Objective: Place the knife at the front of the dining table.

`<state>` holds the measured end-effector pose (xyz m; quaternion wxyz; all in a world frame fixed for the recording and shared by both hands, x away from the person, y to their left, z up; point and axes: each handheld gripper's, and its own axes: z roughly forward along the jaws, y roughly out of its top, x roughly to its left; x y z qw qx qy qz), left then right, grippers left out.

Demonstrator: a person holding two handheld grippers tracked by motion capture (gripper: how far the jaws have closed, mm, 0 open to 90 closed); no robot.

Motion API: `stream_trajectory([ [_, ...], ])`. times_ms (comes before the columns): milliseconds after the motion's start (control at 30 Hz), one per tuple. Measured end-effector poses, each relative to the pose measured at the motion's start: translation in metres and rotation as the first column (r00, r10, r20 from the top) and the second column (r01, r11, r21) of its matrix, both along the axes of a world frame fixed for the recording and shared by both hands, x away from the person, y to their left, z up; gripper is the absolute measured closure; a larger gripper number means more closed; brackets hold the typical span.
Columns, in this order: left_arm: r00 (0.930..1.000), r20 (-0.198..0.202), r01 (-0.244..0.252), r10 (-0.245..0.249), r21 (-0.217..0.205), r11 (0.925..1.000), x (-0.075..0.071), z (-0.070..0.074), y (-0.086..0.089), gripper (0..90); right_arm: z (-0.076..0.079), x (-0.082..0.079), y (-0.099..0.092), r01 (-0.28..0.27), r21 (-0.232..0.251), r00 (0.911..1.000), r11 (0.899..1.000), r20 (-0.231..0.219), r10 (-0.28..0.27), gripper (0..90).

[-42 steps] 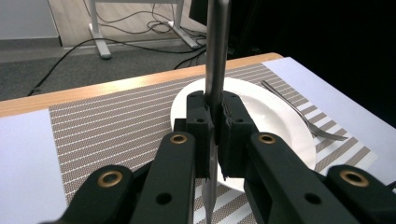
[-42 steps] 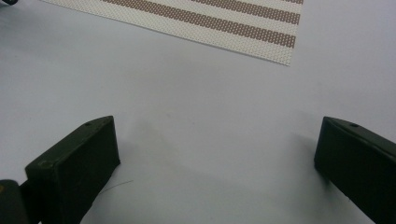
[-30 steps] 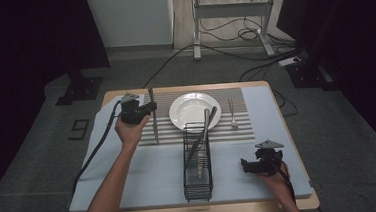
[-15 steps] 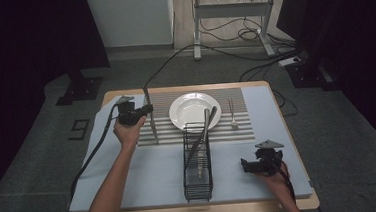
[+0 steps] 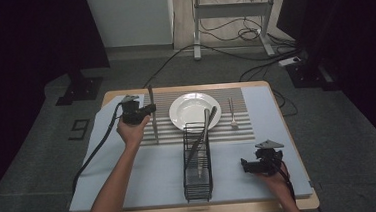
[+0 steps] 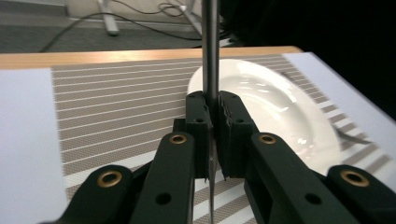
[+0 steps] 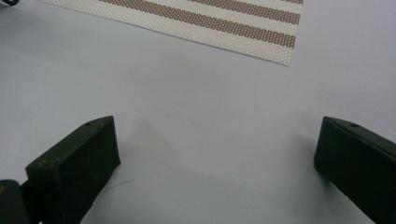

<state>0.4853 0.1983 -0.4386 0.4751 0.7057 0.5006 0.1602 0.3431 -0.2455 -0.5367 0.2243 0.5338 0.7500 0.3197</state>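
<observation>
A wooden table (image 5: 293, 206) with a pale edge carries a smooth light-blue cloth (image 5: 145, 174), and on that lies a woven placemat (image 5: 173, 132) striped in brown and cream, its mesh weave plain in the left gripper view. A round, glossy white ceramic plate (image 5: 189, 113) sits on the mat. Near the front stands a tall black wire rack (image 5: 198, 183), narrow and boxy, with a dark slim utensil (image 5: 204, 135) leaning out of it over the plate's edge. A small silver metal fork (image 5: 232, 115) lies flat on the mat just right of the plate. The left gripper (image 5: 146, 109), matte black with brass rivets, has its jaws pressed tight on a thin grey metal knife (image 5: 153, 116), held upright just left of the plate, tip down at the mat. The right gripper (image 5: 244, 166) rests on the cloth with its blocky black jaws spread wide, nothing between them.
</observation>
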Motion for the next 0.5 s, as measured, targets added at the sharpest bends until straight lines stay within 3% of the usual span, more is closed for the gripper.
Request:
stream_trajectory([
  [100,0.9999,0.005,-0.013,0.013,0.029,0.9995,-0.001,0.001,-0.009,83.9,0.000,0.000,0.000,0.000,0.000,1.0000,1.000,0.000,0.000,0.0],
  [333,0.9972,-0.040,-0.062,0.063,0.024,0.9978,0.014,-0.006,-0.012,83.7,0.000,0.000,0.000,0.001,-0.001,1.0000,1.000,0.001,-0.001,0.0],
  [500,0.9967,-0.054,-0.057,0.060,0.052,0.9970,0.023,-0.010,-0.023,83.7,0.000,0.000,0.000,0.000,-0.002,1.0000,1.000,0.001,0.000,0.0],
])
